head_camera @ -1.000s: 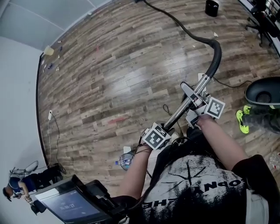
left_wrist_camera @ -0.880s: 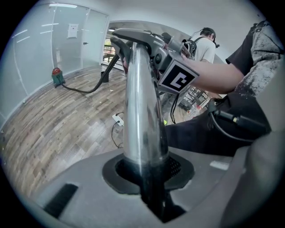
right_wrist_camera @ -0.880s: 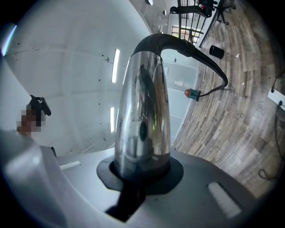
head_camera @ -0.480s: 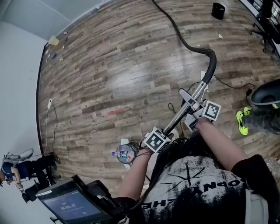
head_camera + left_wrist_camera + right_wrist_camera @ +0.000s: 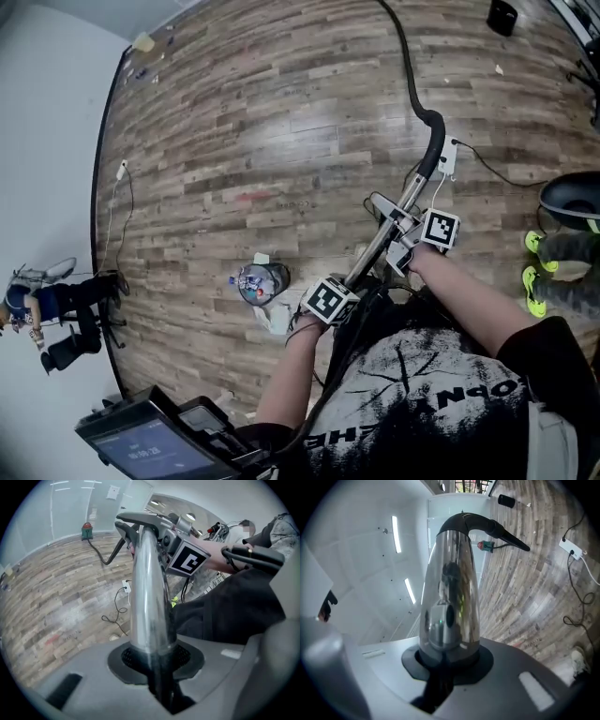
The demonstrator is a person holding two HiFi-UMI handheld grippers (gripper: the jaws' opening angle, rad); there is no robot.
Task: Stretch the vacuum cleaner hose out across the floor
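Note:
In the head view both grippers hold a chrome vacuum wand (image 5: 380, 246) that slants up to the right. My left gripper (image 5: 345, 286) is shut on its lower end and my right gripper (image 5: 401, 232) is shut higher up, near the black curved handle (image 5: 434, 131). From that handle the black hose (image 5: 405, 66) runs away over the wooden floor and out of the top edge. The left gripper view shows the wand (image 5: 147, 597) between the jaws of the left gripper (image 5: 157, 672), with the hose (image 5: 101, 555) leading to the red-and-green vacuum body (image 5: 86, 529). The right gripper (image 5: 443, 665) clamps the wand (image 5: 450, 597) likewise.
A white power strip (image 5: 449, 156) with thin cables lies right of the handle. A plastic bottle (image 5: 258, 281) lies left of my left gripper. A black cup (image 5: 503, 14) stands far right, with a black bin (image 5: 570, 199) and green shoes (image 5: 534, 281) at the right edge. Camera gear (image 5: 70, 314) stands by the left wall.
Both grippers keep their hold on the wand, which now stands steeper in the picture. The hose bend has shifted left. The bottle and the floor have slid up in the view.

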